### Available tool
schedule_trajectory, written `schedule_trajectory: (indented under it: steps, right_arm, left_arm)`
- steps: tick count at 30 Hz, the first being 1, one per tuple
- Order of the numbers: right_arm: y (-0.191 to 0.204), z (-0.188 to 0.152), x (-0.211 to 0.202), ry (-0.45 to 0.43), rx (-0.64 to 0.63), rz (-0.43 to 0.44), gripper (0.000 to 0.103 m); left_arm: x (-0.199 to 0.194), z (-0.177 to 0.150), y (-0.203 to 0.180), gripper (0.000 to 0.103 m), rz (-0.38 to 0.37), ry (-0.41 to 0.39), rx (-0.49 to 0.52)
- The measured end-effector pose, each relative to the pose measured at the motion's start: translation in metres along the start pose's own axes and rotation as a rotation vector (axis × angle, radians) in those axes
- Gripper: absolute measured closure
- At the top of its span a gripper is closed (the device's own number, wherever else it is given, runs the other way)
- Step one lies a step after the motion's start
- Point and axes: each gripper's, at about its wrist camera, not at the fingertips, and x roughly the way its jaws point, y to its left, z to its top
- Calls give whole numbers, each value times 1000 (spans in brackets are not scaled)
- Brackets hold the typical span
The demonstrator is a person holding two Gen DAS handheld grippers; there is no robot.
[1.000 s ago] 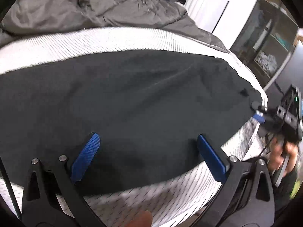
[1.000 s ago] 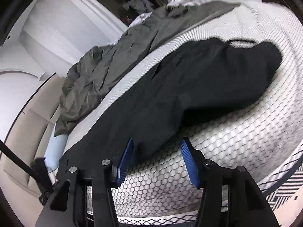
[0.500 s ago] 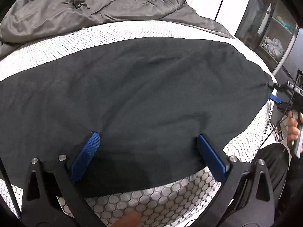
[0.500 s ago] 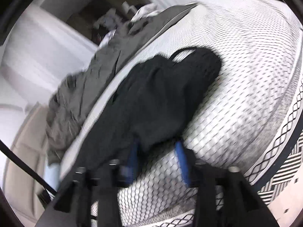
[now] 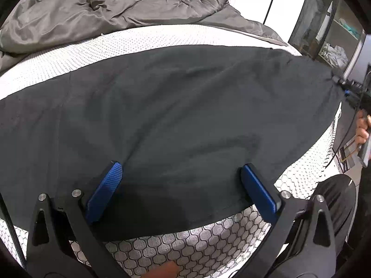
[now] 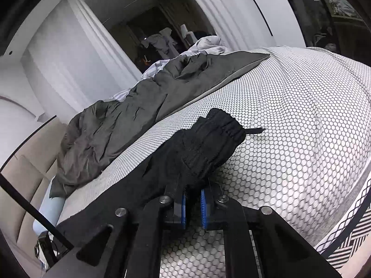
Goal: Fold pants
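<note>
Two claws: right claw (image 6: 193, 202) closing on bunched waistband of black pants (image 5: 176, 120); left claw (image 5: 180, 192) released above. Soft, limp; take by hems.

My left wrist camera looks down close over the mattress (image 5: 162, 34) edge; my right looks low along it (image 6: 301, 115); both share the pants (image 5: 174, 115).

pants (image 5: 176, 115): black | mattress (image 6: 301, 120): white, honeycomb pattern | duvet (image 5: 120, 7): grey | pads (image 5: 105, 192): blue
</note>
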Motion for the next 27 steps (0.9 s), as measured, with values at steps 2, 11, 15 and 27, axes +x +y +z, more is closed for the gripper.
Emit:
schedule_trajectory:
  steps: [2, 11, 15, 27]
  right_arm:
    - [-24, -3, 18, 78, 22, -20, 94]
    - [2, -18, -30, -69, -239, -339, 46]
    - [65, -40, -27, 22, -353, -159, 45]
    - [197, -142, 103, 353, -678, 127, 66]
  left_arm:
    - [0, 1, 1, 1, -15, 2, 0]
    - [-21, 3, 15, 1, -27, -65, -86]
    - [-21, 13, 16, 1, -34, -94, -115]
    - [8, 7, 0, 1, 30, -20, -14]
